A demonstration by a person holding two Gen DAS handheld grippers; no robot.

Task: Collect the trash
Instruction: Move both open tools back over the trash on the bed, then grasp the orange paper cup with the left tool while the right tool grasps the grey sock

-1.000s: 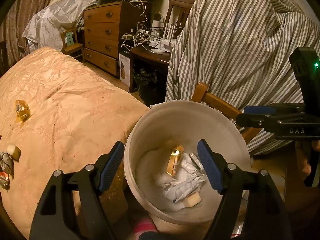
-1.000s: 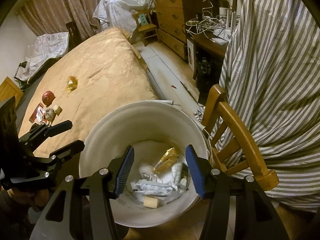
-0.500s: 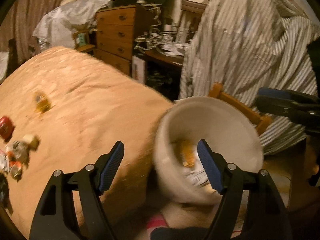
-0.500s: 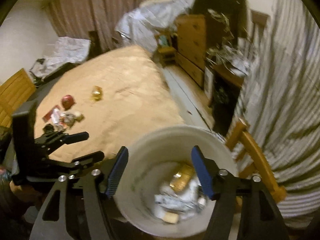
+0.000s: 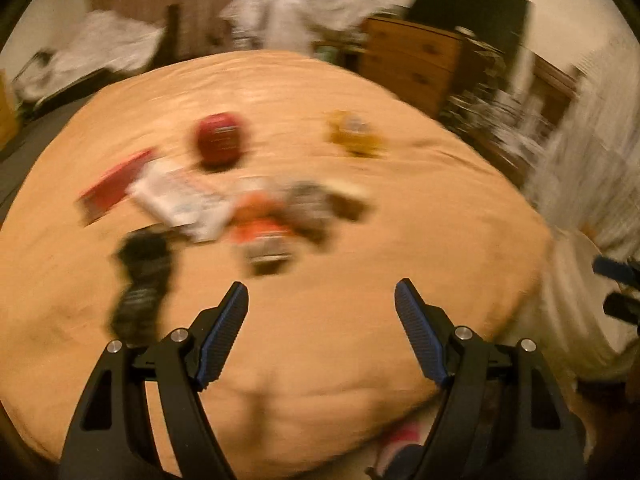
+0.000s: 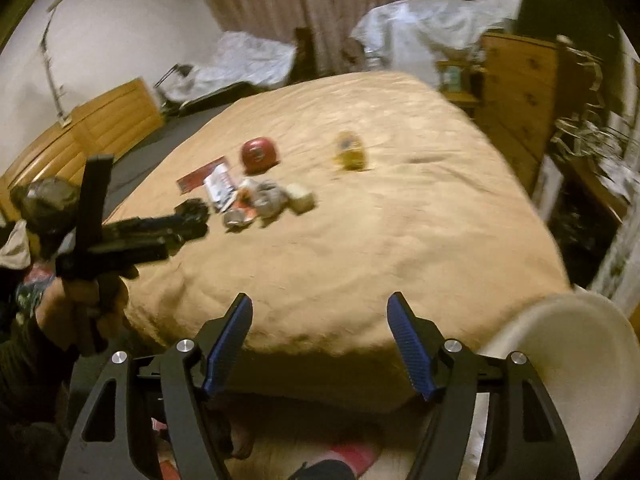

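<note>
Trash is a loose cluster on the tan bed cover (image 6: 360,240), mid-bed toward its left side: a red round item (image 6: 259,154), a red flat packet (image 6: 201,174), a white printed wrapper (image 6: 219,185), crumpled grey foil (image 6: 270,199), an orange-and-silver wrapper (image 6: 240,213), a pale cube-like piece (image 6: 301,197). A yellow crinkled wrapper (image 6: 351,151) lies apart, to the right of the red item. In the left wrist view a dark item (image 5: 140,280) sits nearest at the cluster's left edge; too blurred to name.

White bucket (image 6: 560,360) stands off the bed's near right corner, rim visible, contents out of view here.

Left gripper (image 5: 321,340): jaws wide, nothing between them, aimed down at bare cover just short of the cluster. Seen from the right wrist view it hovers beside the pile's left edge, a hand (image 6: 86,304) on its handle. Right gripper (image 6: 320,340): jaws have just been opening, now wide, empty, over the near bed edge, well apart from the trash.

Step, as I read it: reaching to the pile for another pickup; both views motion-blurred, left one heavily. Several pieces still to collect.

Next move calls for: pick one piece, lower over it, close. Pieces touch or overlap, so single out an edge item; the flat packet probably needs a low pinch.
</note>
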